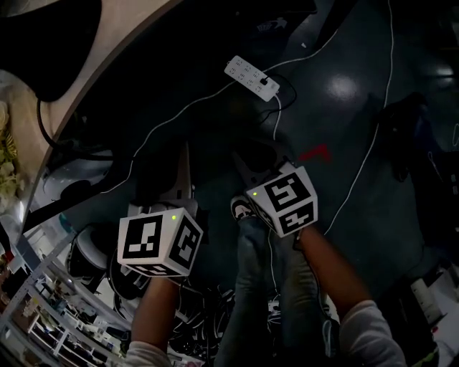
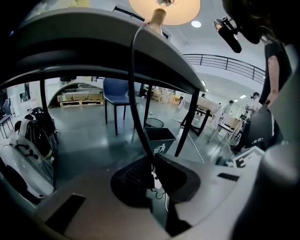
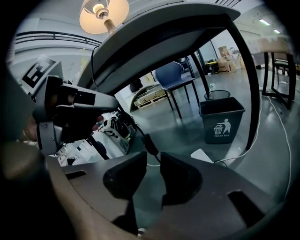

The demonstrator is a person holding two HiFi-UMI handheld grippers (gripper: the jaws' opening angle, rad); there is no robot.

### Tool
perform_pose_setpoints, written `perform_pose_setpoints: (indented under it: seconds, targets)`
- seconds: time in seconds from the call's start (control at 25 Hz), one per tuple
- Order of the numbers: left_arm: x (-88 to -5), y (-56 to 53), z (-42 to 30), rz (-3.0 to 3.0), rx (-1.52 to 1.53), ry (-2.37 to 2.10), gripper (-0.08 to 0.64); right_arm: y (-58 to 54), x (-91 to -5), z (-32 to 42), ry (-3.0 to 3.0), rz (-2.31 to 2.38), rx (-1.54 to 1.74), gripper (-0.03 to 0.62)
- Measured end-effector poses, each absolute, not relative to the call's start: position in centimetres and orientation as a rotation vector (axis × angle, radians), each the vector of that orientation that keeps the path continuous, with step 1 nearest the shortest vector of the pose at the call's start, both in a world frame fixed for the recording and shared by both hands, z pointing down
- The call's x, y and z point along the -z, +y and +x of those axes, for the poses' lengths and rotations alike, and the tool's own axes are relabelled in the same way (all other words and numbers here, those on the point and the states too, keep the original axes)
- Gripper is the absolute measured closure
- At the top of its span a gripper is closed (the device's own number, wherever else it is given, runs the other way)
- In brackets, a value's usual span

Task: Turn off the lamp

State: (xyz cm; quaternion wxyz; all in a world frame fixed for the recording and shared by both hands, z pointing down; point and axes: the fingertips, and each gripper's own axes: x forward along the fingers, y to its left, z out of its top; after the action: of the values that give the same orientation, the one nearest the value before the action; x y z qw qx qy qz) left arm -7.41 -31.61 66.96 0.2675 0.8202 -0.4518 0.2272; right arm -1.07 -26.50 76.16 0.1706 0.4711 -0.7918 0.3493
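The lamp [image 2: 164, 9] is lit on the round table, and its shade also glows in the right gripper view [image 3: 104, 14]. Its black cord [image 2: 136, 93] hangs down from the table edge. My left gripper [image 2: 151, 164] is open with the cord running between its jaws, along the left pad, and a gap shows on the other side. My right gripper [image 3: 151, 157] is open too; the cord's black in-line switch [image 3: 150, 144] hangs just past its tips, untouched. In the head view only the marker cubes of the left [image 1: 159, 244] and right [image 1: 287, 197] grippers show clearly.
A grey waste bin [image 3: 221, 119] stands on the floor under the table, with a blue chair [image 2: 117, 93] behind it. A white power strip [image 1: 251, 77] and white cables lie on the dark floor. Bags [image 2: 28, 140] sit at the left. The table edge [image 1: 107, 64] overhangs.
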Motion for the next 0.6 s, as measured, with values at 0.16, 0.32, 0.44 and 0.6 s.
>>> perform_pose_setpoints:
  seconds: [0.16,0.32,0.44,0.6]
  targets:
    - [-64.7,-30.7,-7.0,2.280,-0.657,-1.195,0.535,-26.6,-74.9,-2.2,-2.347,1.221,-0.889,0.493]
    - [-62.6,-29.5,-6.8,2.318,-0.680,-1.128,0.540,-26.5,-73.3,-2.8,-2.433,1.100,-0.755,0.464]
    - [-61.1,-28.4,-6.6,2.341,-0.703,-1.084,0.540,-26.6,-71.9,-3.1,-2.493,0.995,-0.674,0.450]
    - [-59.5,-27.4,-6.4,2.374,-0.736,-1.042,0.540,-26.1,-70.2,-4.0,-2.553,0.821,-0.590,0.445]
